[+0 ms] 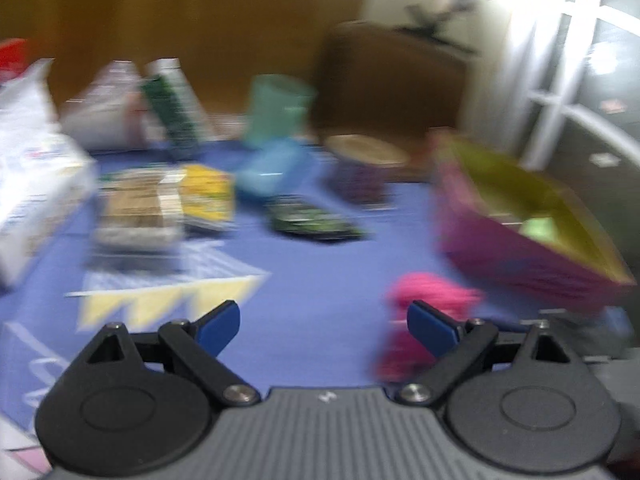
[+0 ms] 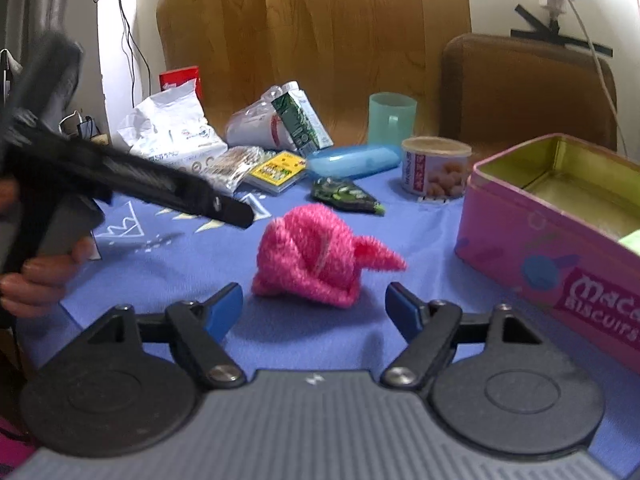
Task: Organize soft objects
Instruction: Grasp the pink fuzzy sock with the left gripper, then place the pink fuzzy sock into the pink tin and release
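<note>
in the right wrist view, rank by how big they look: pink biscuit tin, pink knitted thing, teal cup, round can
1. pink biscuit tin, though nearest the camera
2. pink knitted thing
3. teal cup and round can: look alike, unranked

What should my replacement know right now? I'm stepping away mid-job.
Left tool: open, empty.
Right tool: open, empty, facing the pink knit cloth.
The cloth lies loose on the blue tablecloth, beside the pink tin, touching neither tool.
Done: something light green is already in the tin.
Left: likely put the pink cloth into the tin.
</note>
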Tool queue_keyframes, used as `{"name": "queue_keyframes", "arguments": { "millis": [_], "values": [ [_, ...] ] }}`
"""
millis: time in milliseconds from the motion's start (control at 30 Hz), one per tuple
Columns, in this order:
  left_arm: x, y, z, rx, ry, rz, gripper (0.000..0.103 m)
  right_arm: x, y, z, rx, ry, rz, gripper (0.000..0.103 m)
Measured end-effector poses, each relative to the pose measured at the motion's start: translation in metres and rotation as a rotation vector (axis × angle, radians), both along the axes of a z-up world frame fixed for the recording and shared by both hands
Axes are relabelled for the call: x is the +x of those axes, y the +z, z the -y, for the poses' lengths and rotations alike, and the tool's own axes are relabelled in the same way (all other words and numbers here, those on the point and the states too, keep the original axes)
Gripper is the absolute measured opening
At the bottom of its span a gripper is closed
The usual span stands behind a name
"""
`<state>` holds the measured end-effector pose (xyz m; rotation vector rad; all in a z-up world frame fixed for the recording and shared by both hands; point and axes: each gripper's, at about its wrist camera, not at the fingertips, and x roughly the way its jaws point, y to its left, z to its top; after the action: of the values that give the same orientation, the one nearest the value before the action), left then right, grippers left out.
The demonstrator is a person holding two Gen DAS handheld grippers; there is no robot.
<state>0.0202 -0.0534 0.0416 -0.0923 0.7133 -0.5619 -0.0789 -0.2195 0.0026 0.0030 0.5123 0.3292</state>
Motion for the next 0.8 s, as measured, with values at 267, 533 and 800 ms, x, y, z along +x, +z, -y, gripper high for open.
{"name": "queue_keyframes", "arguments": {
  "millis": [267,533,800],
  "values": [
    [0.006,-0.016,0.048,0.014,-0.158,-0.112,0.044,0.015,-0.006,-0.005,0.010,0.031,-0.027,0.058],
    [0.004,0.028,0.099,0.008,-0.262,0.047,0.044,-0.001,0.016,0.026,0.024,-0.122,0.137,0.049],
    [0.022,0.049,0.203,0.039,-0.372,0.136,0.052,-0.002,0.038,0.094,0.039,-0.373,0.219,0.051]
  ]
}}
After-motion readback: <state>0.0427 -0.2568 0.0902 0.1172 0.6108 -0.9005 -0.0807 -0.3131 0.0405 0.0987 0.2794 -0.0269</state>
